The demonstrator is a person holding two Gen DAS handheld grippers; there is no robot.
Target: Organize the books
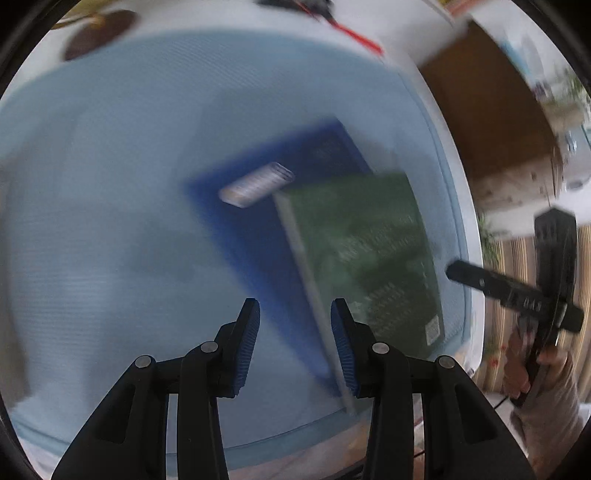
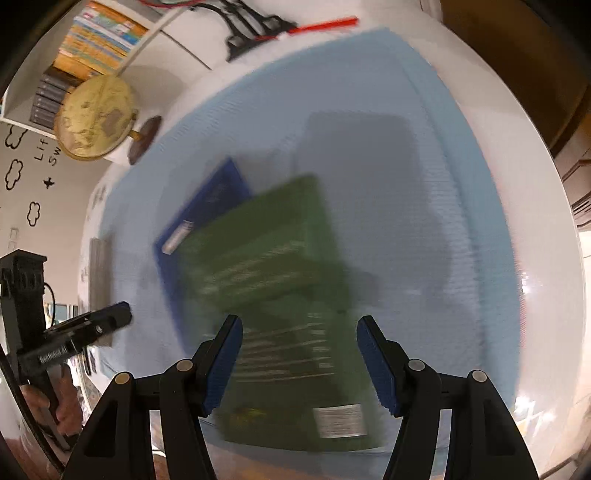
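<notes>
Lying on a light blue mat (image 1: pixel 110 221) on a white table (image 2: pixel 535 221): a green book (image 1: pixel 369 251) resting partly on top of a blue book (image 1: pixel 251 229), the two askew and not squared to each other. Looking, as a judgement, like an early or middle stage of the tidying: stack not yet aligned, nothing lifted, neither book shelved.

Hanging over the near corner of the blue book, the left gripper (image 1: pixel 295 339), jaws parted with nothing between the pads, so gripping nothing. Hanging over the near half of the green book, the right gripper (image 2: pixel 299 365), jaws spread wider, also empty; no pad pressing on either cover as far as the blur allows telling.

Remaining, probably: squaring the two books together or carrying them to the shelf.

Showing only in the right wrist view: a white shelf (image 2: pixel 155 33) already filled with coloured books at the upper left, a golden globe (image 2: pixel 94 118) on a dark stand beside it, cloud stickers on the wall, and the left tool held in a hand (image 2: pixel 55 402) at the lower left edge. Showing only in the left wrist view: a striped floor covering (image 1: pixel 517 258) to the right, wooden furniture (image 1: pixel 480 110) beyond the table edge, and the right tool in the other hand (image 1: pixel 524 365). Showing in both, blurred: a pale label on the blue cover and a red cord at the far end of the table.
</notes>
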